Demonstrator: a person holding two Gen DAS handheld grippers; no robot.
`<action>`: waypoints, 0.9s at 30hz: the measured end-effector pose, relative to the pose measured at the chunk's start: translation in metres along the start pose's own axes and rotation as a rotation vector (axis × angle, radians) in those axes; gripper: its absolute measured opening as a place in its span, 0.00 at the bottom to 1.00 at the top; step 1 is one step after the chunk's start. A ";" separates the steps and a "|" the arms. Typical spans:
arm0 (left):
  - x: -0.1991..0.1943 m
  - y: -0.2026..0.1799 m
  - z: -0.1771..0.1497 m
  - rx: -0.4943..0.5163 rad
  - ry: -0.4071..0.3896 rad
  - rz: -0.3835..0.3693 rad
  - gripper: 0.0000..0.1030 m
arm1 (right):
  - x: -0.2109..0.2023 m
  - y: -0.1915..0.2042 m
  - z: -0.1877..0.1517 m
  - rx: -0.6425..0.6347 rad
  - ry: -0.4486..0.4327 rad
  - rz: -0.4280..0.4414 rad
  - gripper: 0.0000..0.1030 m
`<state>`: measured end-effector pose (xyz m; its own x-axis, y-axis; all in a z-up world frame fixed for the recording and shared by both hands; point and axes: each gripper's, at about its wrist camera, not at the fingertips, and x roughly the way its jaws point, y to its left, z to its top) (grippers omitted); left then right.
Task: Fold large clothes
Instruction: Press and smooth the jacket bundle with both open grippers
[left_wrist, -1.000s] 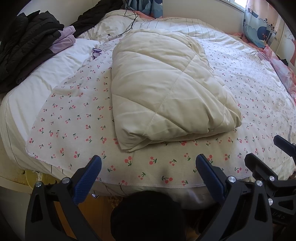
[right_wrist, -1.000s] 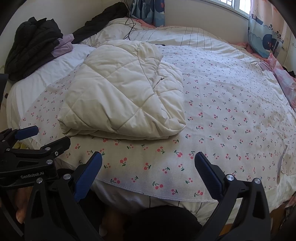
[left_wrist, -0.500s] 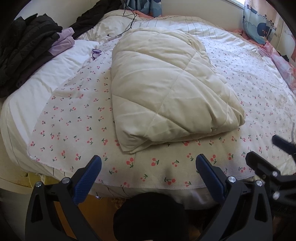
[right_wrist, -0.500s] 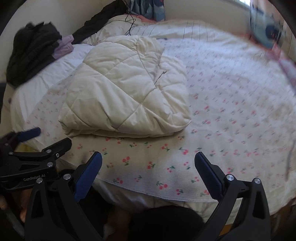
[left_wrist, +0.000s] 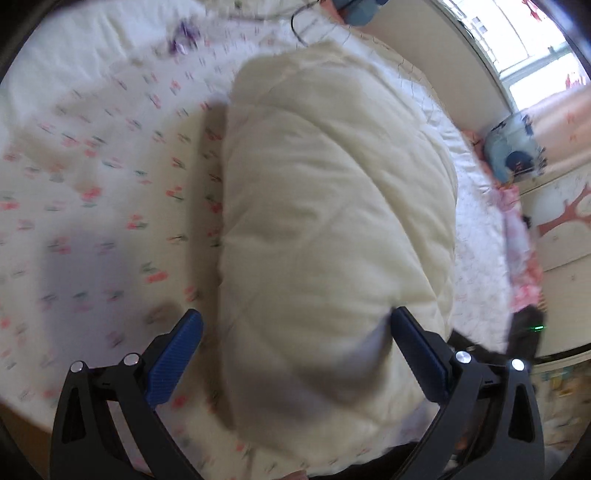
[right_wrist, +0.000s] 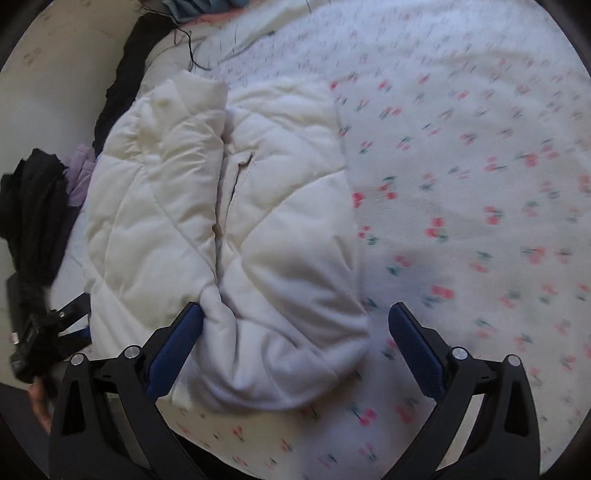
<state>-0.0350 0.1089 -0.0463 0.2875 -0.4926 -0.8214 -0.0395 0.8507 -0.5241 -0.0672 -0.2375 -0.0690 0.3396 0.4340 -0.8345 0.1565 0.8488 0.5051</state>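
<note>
Left gripper (left_wrist: 295, 332) is low over the near end of the folded cream quilted jacket (left_wrist: 332, 221), jaws spread wide, the padding bulging between them. Right gripper (right_wrist: 295, 328) is likewise spread, its left finger (right_wrist: 173, 354) touching the jacket's rolled near edge. The jacket lies centre frame on the cherry-print sheet (right_wrist: 480, 184); dark clothes (right_wrist: 33, 221) sit left.

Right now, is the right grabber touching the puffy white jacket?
Touching. In the right wrist view, the right gripper's left finger presses against the jacket's bunched near edge, with no gap showing.
</note>
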 end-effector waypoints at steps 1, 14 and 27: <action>0.006 0.003 0.004 -0.011 0.017 -0.026 0.95 | 0.005 0.000 0.003 0.011 0.012 0.049 0.94; 0.018 -0.020 0.009 0.126 0.014 -0.035 0.93 | 0.034 0.006 0.011 0.023 0.082 0.281 0.95; -0.089 0.001 0.015 0.242 -0.189 0.260 0.78 | 0.058 0.147 -0.009 -0.319 0.076 0.317 0.94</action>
<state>-0.0460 0.1566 0.0297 0.4691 -0.2317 -0.8522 0.0861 0.9724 -0.2170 -0.0331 -0.0850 -0.0452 0.2541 0.6981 -0.6694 -0.2422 0.7160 0.6548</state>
